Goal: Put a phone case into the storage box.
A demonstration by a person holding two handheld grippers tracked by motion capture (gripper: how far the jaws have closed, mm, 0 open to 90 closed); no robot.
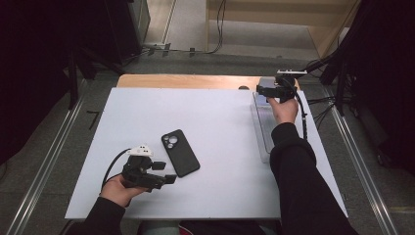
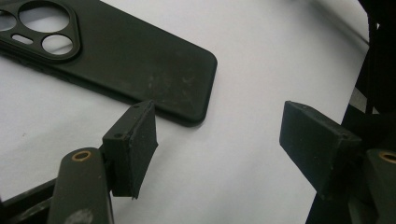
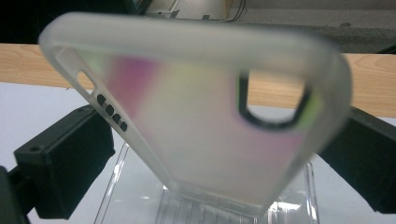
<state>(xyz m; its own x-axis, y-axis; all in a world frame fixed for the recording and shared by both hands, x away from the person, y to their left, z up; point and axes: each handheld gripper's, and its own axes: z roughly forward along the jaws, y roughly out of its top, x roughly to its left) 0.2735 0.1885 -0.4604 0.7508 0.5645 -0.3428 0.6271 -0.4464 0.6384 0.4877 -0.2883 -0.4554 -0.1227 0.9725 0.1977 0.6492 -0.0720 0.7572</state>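
At the table's far right, the right gripper (image 1: pixel 270 91) stands with jaws wide either side of a frosted translucent phone case (image 3: pixel 201 121) above a clear plastic rack (image 1: pixel 262 128); whether its pads press cannot be told. The left gripper (image 1: pixel 164 172), half open and empty, rests just beside a black phone (image 1: pixel 180 152).

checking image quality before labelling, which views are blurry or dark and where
Right gripper view: the translucent phone case sits so close that its edges are soft and out of focus, with a pink-yellow sheen. Left gripper view: sharp on the black phone and the white table. High view: evenly lit table, surroundings dark at both sides.
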